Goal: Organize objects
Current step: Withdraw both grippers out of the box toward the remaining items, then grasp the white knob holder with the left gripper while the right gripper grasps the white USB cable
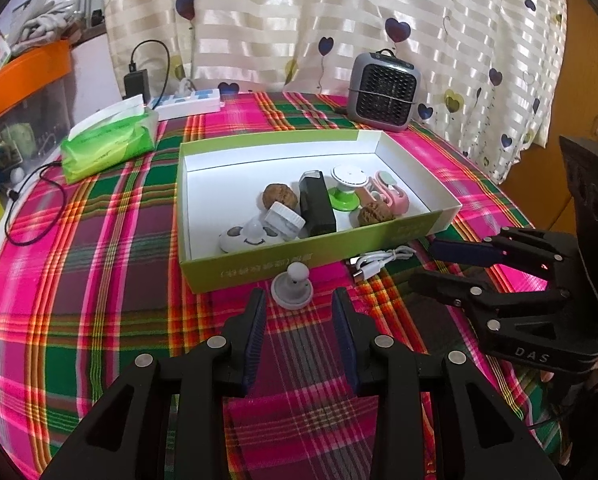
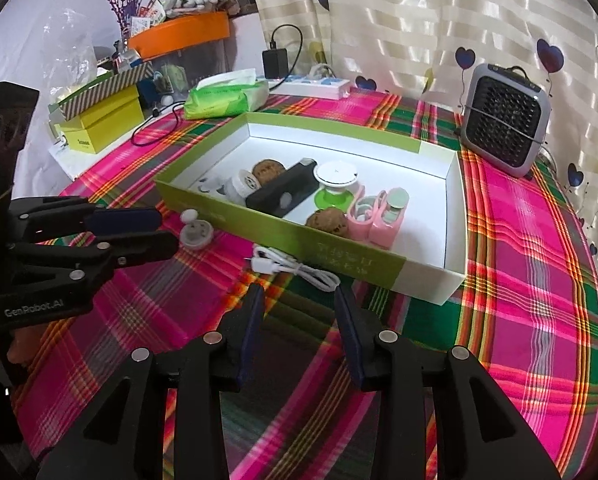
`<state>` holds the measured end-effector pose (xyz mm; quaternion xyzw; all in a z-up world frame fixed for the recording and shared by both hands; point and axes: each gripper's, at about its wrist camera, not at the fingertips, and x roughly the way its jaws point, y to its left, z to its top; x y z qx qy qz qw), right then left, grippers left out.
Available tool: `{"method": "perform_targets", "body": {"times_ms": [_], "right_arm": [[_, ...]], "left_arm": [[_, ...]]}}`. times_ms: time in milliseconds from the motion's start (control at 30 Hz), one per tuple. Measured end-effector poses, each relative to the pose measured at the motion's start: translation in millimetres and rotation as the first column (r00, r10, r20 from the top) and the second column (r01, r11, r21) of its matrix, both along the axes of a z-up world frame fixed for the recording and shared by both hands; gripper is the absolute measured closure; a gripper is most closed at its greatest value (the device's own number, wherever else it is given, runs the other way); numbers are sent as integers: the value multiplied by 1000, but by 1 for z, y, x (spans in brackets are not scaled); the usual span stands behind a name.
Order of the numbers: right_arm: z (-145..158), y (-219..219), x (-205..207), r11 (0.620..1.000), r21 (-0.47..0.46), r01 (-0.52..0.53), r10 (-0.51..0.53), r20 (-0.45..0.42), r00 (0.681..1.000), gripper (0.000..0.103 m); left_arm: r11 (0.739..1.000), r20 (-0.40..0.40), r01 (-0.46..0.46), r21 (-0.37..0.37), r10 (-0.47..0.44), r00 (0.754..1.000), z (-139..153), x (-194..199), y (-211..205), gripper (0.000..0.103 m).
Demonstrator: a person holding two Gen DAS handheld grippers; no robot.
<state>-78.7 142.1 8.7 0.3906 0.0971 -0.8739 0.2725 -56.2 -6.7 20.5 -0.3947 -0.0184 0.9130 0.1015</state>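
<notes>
A green-sided white box (image 1: 259, 268) (image 2: 455, 216) holds two walnuts (image 1: 279, 196), a black case (image 1: 317, 210), a green-based round thing (image 1: 347, 190) and a pink holder (image 2: 375, 220). A grey knob-shaped thing (image 1: 292, 287) (image 2: 195, 232) stands on the cloth before the box. A coiled white cable (image 1: 379, 263) (image 2: 295, 268) lies to its right. My left gripper (image 1: 300, 312) (image 2: 167, 228) is open, just short of the grey thing. My right gripper (image 2: 299, 304) (image 1: 427, 262) is open, just short of the cable.
A grey fan heater (image 1: 385, 90) (image 2: 503, 120) stands behind the box. A green tissue pack (image 1: 109, 142), a white power strip (image 1: 189, 102) and a black cord (image 1: 23, 216) lie at the back left. Yellow and orange boxes (image 2: 107, 120) stand off the table's left edge.
</notes>
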Motion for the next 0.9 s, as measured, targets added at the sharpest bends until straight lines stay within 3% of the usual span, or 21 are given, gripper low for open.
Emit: {"method": "perform_targets", "body": {"times_ms": [400, 600, 900], "right_arm": [[-10, -6, -17, 998, 30, -56, 54, 52, 997, 65], [-7, -13, 6, 982, 6, -187, 186, 73, 980, 65], [-8, -23, -5, 988, 51, -146, 144, 42, 989, 65]], "left_arm": [[1000, 12, 5, 1, -5, 1000, -4, -3, 1, 71], [1000, 7, 4, 8, -4, 1000, -2, -3, -1, 71], [1000, 17, 6, 8, -6, 1000, -5, -4, 0, 71]]}}
